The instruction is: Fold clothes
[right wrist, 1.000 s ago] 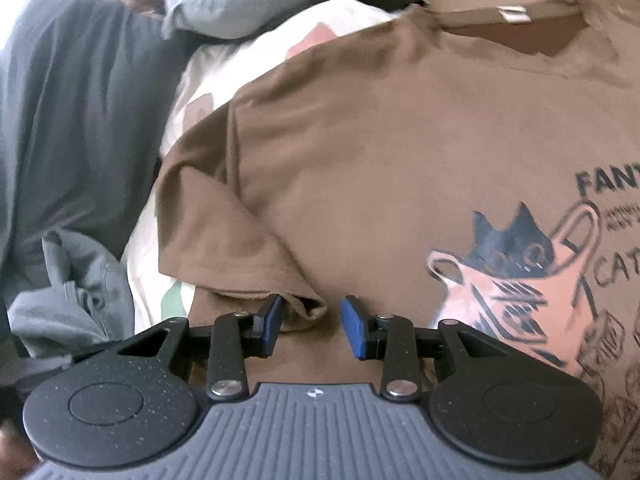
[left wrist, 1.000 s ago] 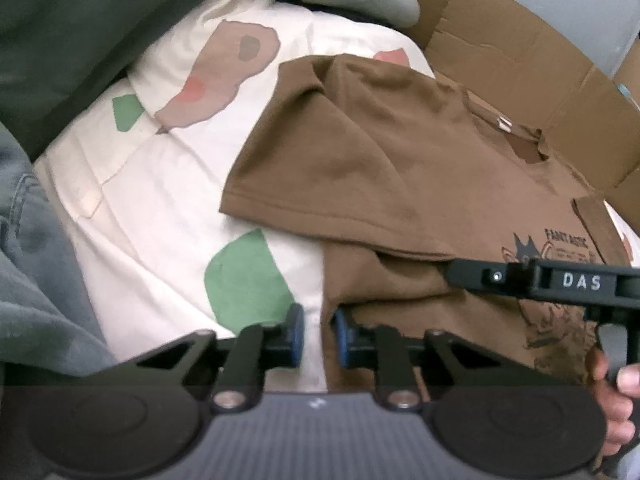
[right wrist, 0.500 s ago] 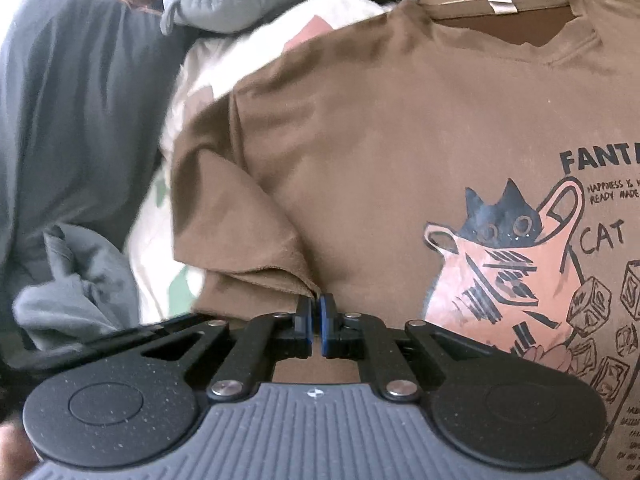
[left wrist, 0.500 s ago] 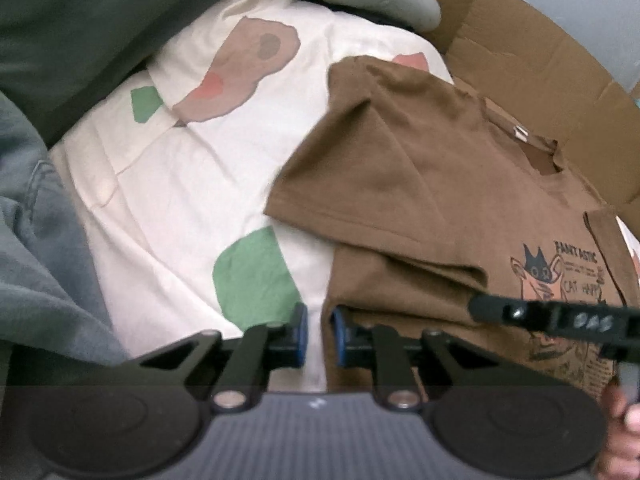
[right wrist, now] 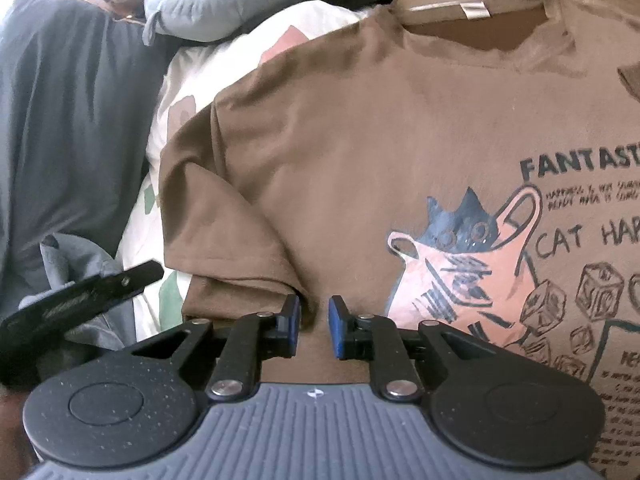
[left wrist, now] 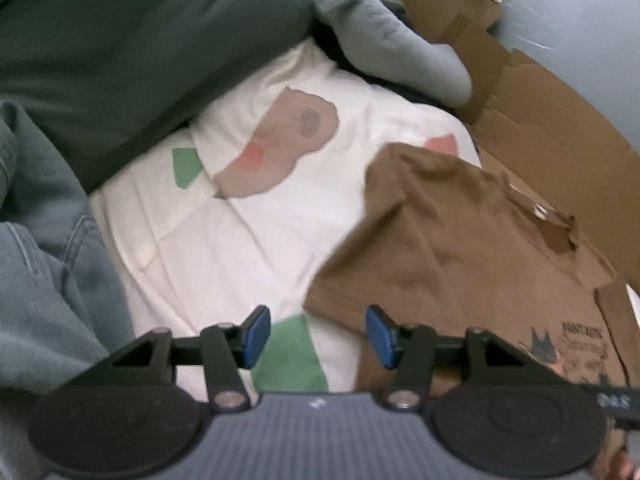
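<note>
Brown T-shirt [right wrist: 360,140] lies face-up, filling centre and right of the right wrist view; cat-in-jug print [right wrist: 464,256] at right, collar with a white label at the top edge. Its sleeve [right wrist: 216,224] is folded in over the body at centre left.

Right gripper [right wrist: 314,326] at bottom centre: jaws opening, narrow gap, blue pads just over the shirt beside the sleeve hem, no cloth pinched between them.

Left gripper [left wrist: 316,336] at bottom centre of its own view: jaws opening, wide apart, nothing between them. Left pad sits over the white quilt [left wrist: 248,240] with green and pink patches, right pad over the shirt's edge. That view is motion-blurred. Shirt there occupies the lower right.

Flattened cardboard [left wrist: 552,120] under the collar end, upper right. Light grey sleeve-like cloth [left wrist: 392,48] at top centre, dark grey fabric [left wrist: 120,40] at upper left, grey-blue garment [left wrist: 44,280] at left edge.
</note>
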Demonstrator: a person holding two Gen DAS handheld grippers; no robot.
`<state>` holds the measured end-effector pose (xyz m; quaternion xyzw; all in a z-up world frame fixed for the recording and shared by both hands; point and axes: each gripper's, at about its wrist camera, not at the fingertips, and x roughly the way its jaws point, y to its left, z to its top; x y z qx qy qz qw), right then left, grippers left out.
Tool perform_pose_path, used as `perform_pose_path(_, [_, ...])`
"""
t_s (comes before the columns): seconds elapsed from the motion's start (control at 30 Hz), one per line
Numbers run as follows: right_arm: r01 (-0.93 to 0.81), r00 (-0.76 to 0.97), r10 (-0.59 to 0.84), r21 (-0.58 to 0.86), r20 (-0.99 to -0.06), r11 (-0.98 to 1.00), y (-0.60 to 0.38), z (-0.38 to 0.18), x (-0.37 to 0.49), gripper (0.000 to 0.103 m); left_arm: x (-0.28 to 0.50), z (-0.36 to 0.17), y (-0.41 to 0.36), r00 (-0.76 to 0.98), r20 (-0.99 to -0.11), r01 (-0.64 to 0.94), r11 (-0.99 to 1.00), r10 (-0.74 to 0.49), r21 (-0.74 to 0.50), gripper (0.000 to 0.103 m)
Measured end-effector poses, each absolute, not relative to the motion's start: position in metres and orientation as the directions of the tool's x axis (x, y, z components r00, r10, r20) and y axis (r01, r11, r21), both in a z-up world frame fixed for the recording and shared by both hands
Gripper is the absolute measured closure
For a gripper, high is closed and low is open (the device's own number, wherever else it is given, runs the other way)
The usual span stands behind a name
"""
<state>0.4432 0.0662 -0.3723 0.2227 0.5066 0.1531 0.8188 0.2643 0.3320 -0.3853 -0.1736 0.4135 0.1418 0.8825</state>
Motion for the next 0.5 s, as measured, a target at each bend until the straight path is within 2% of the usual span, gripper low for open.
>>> perform_pose_path(0.03, [-0.039,0.442,0.475,0.513,-0.761,0.858,0.067,-0.37,0.443,0.084,0.266,-0.388,0.334,0.621,-0.776,-0.396,0.899,0.111,-0.188,0.051])
perform_pose_path(0.1, [-0.057,0.441,0.472,0.501,-0.763,0.863,0.068,-0.368,0.443,0.084,0.269,-0.393,0.337,0.627,-0.769,-0.401,0.898,0.123,-0.183,0.062])
perform_pose_path(0.17, [-0.068,0.438,0.47,0.493,-0.766,0.867,0.069,-0.367,0.444,0.084,0.272,-0.397,0.339,0.626,-0.767,-0.405,0.899,0.14,-0.167,0.068])
perform_pose_path(0.3, [-0.071,0.426,0.466,0.485,-0.775,0.872,0.07,-0.367,0.445,0.084,0.276,-0.404,0.337,0.642,-0.753,-0.398,0.902,0.145,-0.165,0.074])
perform_pose_path(0.4, [-0.079,0.418,0.465,0.479,-0.78,0.874,0.072,-0.366,0.445,0.084,0.281,-0.411,0.327,0.648,-0.747,-0.349,0.93,0.149,-0.118,0.08])
perform_pose_path(0.5, [-0.099,0.41,0.462,0.465,-0.786,0.88,0.073,-0.361,0.446,0.085,0.282,-0.417,0.322,0.635,-0.755,-0.358,0.928,0.164,-0.1,0.081])
